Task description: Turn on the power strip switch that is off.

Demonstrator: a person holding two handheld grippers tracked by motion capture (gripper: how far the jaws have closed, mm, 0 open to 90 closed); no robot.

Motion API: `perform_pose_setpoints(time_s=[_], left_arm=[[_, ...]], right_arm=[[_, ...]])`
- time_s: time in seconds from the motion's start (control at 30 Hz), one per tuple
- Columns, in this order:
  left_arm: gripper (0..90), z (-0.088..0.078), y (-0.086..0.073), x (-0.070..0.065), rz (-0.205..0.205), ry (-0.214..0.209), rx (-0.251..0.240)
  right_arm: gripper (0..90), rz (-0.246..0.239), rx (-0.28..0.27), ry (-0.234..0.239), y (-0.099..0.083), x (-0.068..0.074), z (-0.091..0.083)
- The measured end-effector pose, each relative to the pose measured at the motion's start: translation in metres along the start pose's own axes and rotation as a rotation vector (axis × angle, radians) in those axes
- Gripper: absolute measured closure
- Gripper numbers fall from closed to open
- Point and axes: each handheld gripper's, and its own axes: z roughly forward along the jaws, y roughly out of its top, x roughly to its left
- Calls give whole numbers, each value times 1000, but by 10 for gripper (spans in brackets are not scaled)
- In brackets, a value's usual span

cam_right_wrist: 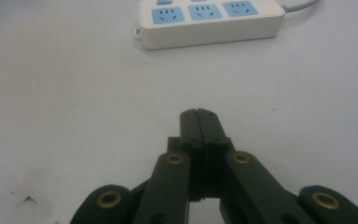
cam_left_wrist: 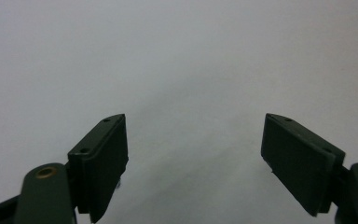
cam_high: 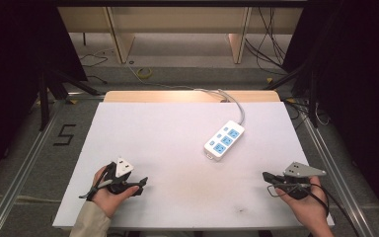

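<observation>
White power strip (cam_high: pixel 224 140) is lying right of centre on the counter (cam_high: pixel 168 148), untouched. You are resting your left tongs (cam_high: pixel 142 183) apart and your right tongs (cam_high: pixel 267 176) pressed together, empty; opening the right pair and reaching up-left likely comes next.

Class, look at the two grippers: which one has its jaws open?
The left gripper: its two black jaws stand wide apart over the bare white table. The right gripper has its jaws pressed together, pointing toward the power strip.
</observation>
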Motion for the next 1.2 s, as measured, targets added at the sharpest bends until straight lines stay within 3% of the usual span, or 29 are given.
perform_pose_setpoints(time_s=[0.4, 1.2], left_arm=[[230, 0, 3, -3, 15, 12, -2], [233, 0, 2, -6, 18, 9, -2]], right_arm=[[900, 20, 59, 35, 2, 0, 1], [900, 10, 157, 52, 33, -6, 14]])
